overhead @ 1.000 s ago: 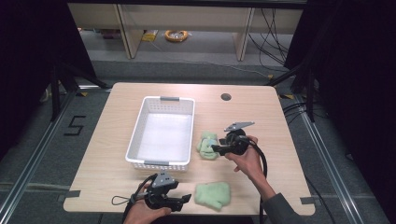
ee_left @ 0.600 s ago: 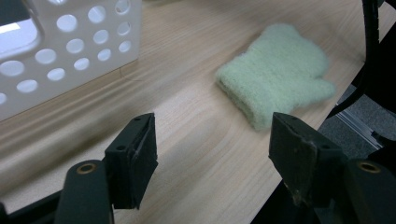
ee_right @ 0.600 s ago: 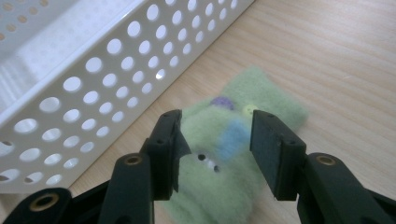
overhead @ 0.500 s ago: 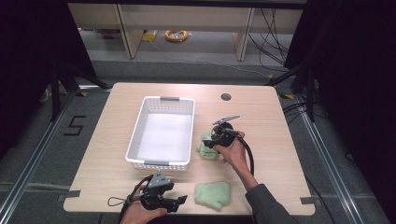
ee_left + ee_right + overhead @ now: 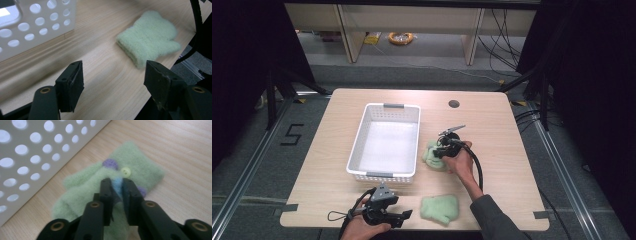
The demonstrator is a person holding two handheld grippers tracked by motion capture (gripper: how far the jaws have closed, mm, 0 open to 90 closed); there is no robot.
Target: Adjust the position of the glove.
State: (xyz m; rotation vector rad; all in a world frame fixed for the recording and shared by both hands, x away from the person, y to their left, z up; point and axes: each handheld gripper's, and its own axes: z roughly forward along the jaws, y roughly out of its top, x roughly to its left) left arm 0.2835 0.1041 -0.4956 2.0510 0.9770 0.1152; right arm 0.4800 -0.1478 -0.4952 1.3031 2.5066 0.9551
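Observation:
Two pale green mittens lie on the wooden table. One mitten [image 5: 431, 155] [image 5: 125, 177], with purple dots and a yellow button, rests beside the white basket [image 5: 384, 141]. My right gripper [image 5: 441, 151] [image 5: 117, 188] has just been closing and is now shut on it, the pads pinching a blue patch of the fabric. The plain mitten [image 5: 440, 208] [image 5: 150, 45] lies near the table's front edge. My left gripper [image 5: 399, 216] [image 5: 112, 82] stands open just left of it, nothing between its pads [image 5: 76, 85].
The perforated white basket [image 5: 32, 27] [image 5: 32, 152] is empty and sits mid-table, left of the held mitten. A round cable hole [image 5: 454, 104] is near the far edge. The table's front edge [image 5: 412, 227] runs close under the left gripper.
My right gripper moved left and down onto the mitten by the basket and closed on it. The left gripper stayed where it was.

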